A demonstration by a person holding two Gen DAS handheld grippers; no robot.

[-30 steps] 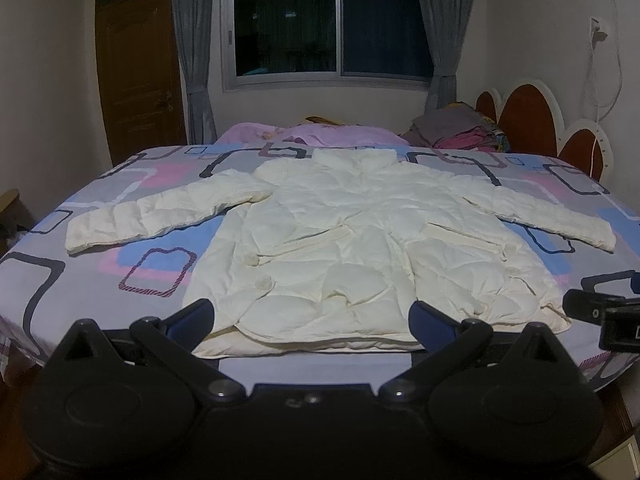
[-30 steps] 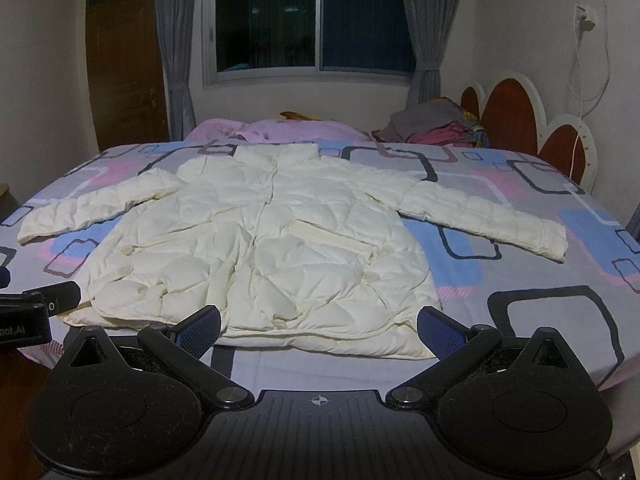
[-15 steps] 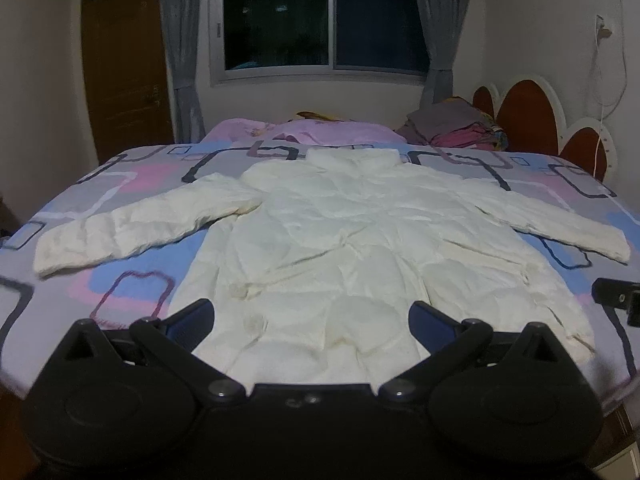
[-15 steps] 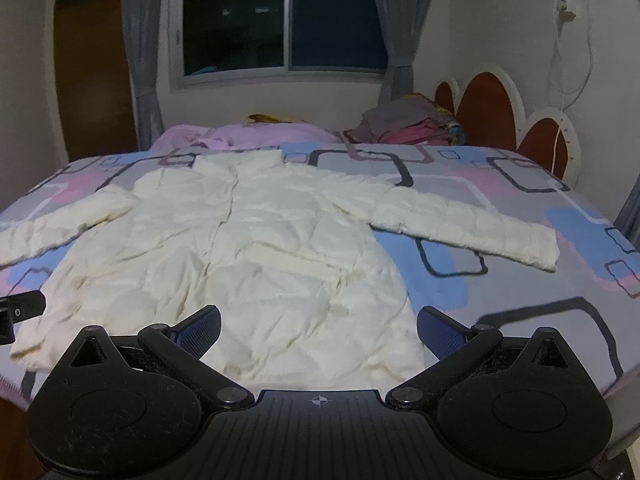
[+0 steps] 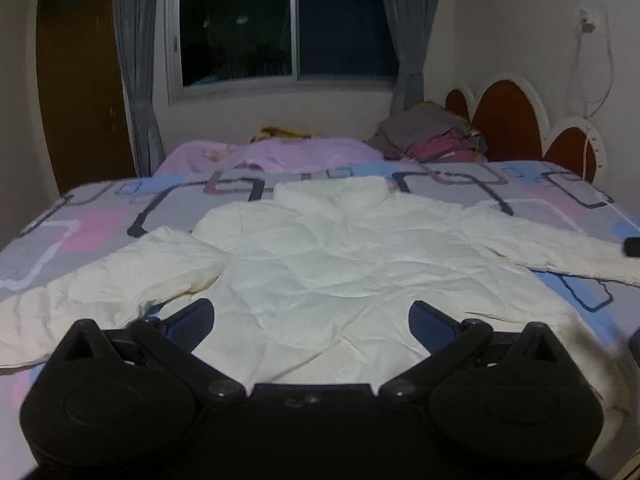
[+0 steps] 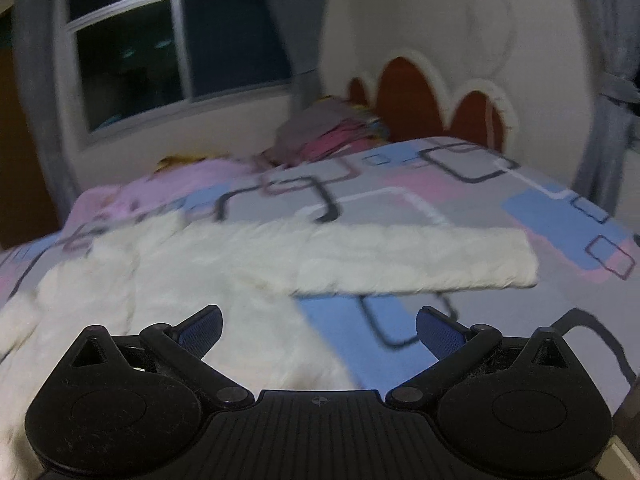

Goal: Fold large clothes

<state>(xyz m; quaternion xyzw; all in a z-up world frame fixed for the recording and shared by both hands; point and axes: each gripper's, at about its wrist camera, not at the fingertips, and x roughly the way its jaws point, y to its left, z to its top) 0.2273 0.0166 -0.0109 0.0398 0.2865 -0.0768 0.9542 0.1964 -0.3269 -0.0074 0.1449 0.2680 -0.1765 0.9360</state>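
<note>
A cream puffer jacket (image 5: 340, 256) lies flat on the bed, collar toward the window and both sleeves spread out. My left gripper (image 5: 312, 320) hangs open over the jacket's lower body, nothing between its blue-padded fingers. Its left sleeve (image 5: 100, 292) runs to the lower left. In the blurred right wrist view, my right gripper (image 6: 318, 330) is open above the jacket's right side, with the right sleeve (image 6: 400, 260) stretched across just beyond the fingertips. A dark bit of the right gripper (image 5: 632, 246) shows at the left view's right edge.
The bed (image 5: 92, 228) has a grey cover with pink and blue squares. A pink blanket (image 5: 280, 152) and a pile of folded clothes (image 5: 432, 136) lie near the window. A brown scalloped headboard (image 5: 520, 120) stands at right, a door (image 5: 76, 92) at left.
Both grippers have moved forward over the bed, closer to the jacket. The right gripper has also swung to the right, toward the right sleeve. Both stay open.
</note>
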